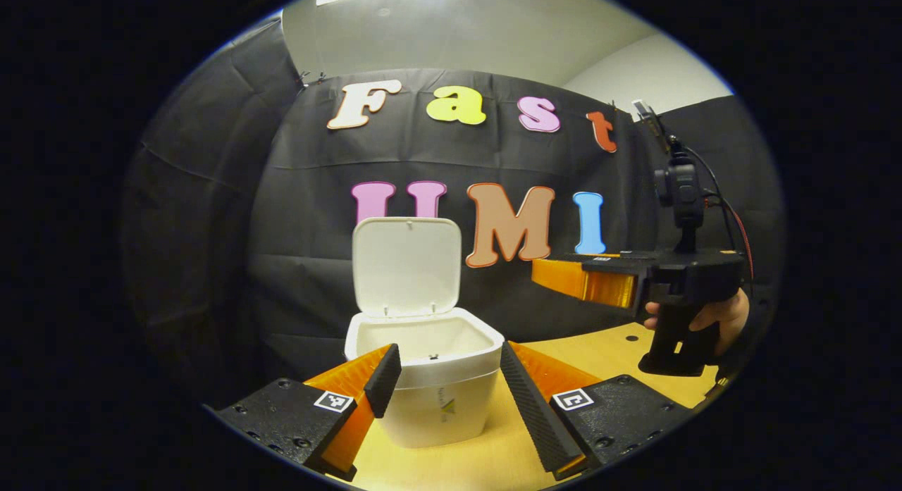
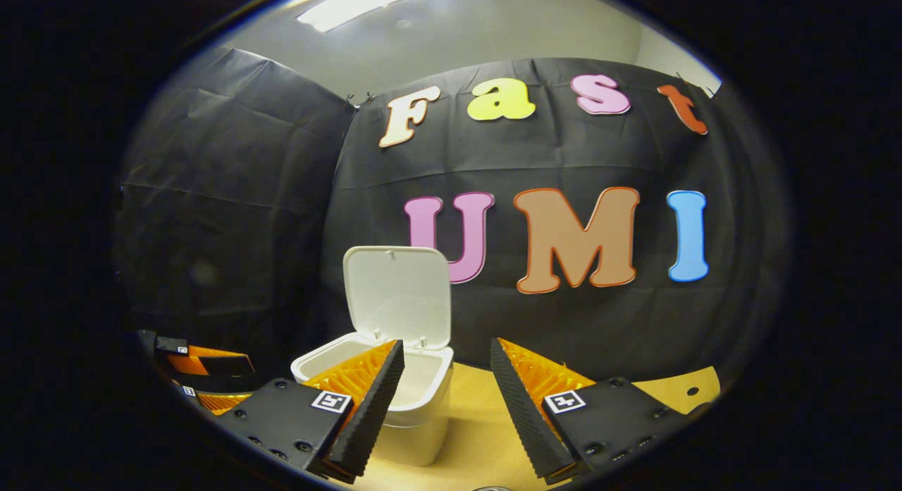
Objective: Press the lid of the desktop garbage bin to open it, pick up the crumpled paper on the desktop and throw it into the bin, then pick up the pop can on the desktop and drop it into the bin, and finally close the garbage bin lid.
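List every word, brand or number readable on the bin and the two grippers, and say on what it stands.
Bin front: small print, too blurred to read.
Left gripper: two square code tags, patterns only, no words.
Right gripper: two square marker tags, patterns only, no words.
So no text is readable.

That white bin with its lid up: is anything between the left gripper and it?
Nothing visible. In the left gripper view the bin sits straight ahead of the left gripper, whose jaws stand open and empty. The right gripper hangs off to the side.
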### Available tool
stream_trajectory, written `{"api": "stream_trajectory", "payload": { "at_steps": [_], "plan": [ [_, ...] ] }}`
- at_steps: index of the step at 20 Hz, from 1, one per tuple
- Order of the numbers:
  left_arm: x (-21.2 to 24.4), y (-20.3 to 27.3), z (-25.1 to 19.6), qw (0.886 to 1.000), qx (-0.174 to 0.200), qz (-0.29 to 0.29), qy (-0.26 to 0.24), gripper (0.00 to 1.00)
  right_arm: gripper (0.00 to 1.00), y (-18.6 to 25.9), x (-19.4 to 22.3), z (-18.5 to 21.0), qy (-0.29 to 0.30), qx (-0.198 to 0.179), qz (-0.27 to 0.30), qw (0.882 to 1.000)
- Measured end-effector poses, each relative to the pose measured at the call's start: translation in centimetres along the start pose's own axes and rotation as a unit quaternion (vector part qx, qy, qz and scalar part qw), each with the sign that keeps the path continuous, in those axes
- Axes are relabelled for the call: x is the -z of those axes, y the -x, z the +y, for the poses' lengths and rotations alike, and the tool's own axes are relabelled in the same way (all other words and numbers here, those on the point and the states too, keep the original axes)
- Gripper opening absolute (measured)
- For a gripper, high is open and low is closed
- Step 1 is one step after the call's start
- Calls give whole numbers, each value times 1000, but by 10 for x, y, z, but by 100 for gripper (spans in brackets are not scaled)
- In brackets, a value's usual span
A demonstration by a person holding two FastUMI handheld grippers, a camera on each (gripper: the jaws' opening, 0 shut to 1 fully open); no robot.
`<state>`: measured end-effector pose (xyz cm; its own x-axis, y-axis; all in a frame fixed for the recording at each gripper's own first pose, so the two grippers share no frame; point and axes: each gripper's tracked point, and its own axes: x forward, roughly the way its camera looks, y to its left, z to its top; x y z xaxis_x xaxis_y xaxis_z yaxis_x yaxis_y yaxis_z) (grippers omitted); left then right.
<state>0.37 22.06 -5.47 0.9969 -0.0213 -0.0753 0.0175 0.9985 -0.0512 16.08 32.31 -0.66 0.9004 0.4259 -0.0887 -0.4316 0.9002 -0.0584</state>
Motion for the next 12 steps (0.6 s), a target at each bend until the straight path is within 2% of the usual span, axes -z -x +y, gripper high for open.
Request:
{"api": "stream_trajectory", "payload": {
  "at_steps": [3, 6, 7, 9, 12],
  "plan": [
    [0, -9, -34, 1000, 30, -2, 4, 84, 84, 34, -8, -42, -8, 39, -14, 999],
    [4, -18, -66, 998, 58, -1, 6, 87, 84, 70, -18, -86, -15, 83, -29, 996],
    [6, -21, -76, 998, 65, 0, 7, 87, 86, 83, -18, -99, -17, 97, -34, 995],
    [11, -27, -98, 997, 80, 4, 12, 87, 98, 109, -20, -125, -18, 124, -37, 991],
    [24, -35, -130, 995, 101, 14, 12, 87, 98, 145, -19, -161, -23, 159, -39, 986]
  ]
}}
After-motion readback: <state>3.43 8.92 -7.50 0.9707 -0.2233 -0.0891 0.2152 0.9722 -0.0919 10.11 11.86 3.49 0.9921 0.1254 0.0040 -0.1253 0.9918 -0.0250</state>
